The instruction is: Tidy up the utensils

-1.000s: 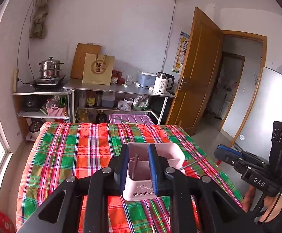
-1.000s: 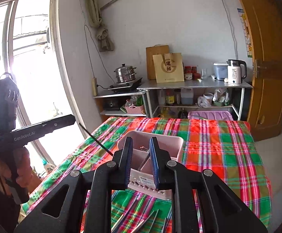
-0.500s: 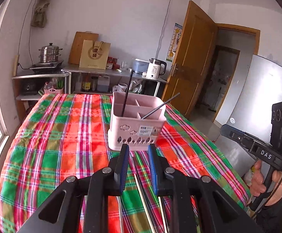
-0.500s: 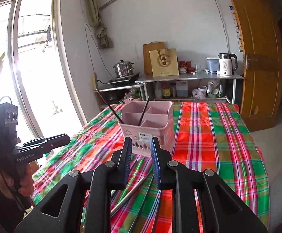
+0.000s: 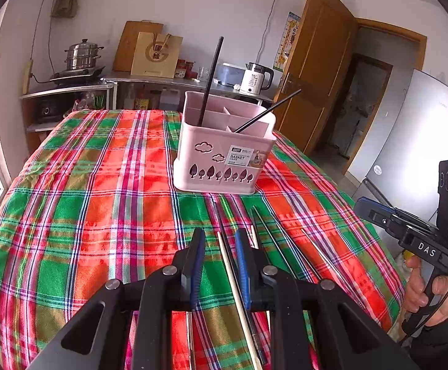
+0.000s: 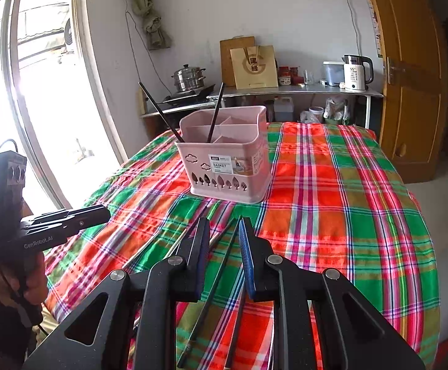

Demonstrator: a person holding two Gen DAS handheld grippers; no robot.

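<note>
Left wrist view has my left tongs (image 5: 217,254) low over the plaid-covered desk (image 5: 100,191), jaws parted and holding nothing, a pale chopstick (image 5: 233,280) lying on the cloth in the gap between them. A dark chopstick lies right alongside it, and thin metal ones (image 5: 322,252) fan out on the cloth to the right. Straight ahead stands the pink basket (image 5: 224,154), upright near the middle of the desk, with one black chopstick (image 5: 210,80) standing nearly straight in its left rear compartment and a second black chopstick (image 5: 267,111) leaning out over the right rim. Bare cloth runs wide to the left of the basket, all the way to the desk's near-left edge by the window. On the right, the desk edge falls away close to my right tongs (image 5: 375,212), which sit off the side there, beyond the edge.

Right wrist view now: those tongs (image 6: 224,246) are also released, jaws apart, a dark chopstick (image 6: 211,293) running lengthwise on the cloth between them. Another dark one lies just right of it, more thin sticks to the left. The basket (image 6: 233,166) sits ahead, well apart from the fingertips. To its right there's a broad stretch of bare plaid out to the far edge near the door (image 6: 415,92). The left tongs (image 6: 94,214) hang off the window-side edge.
</note>
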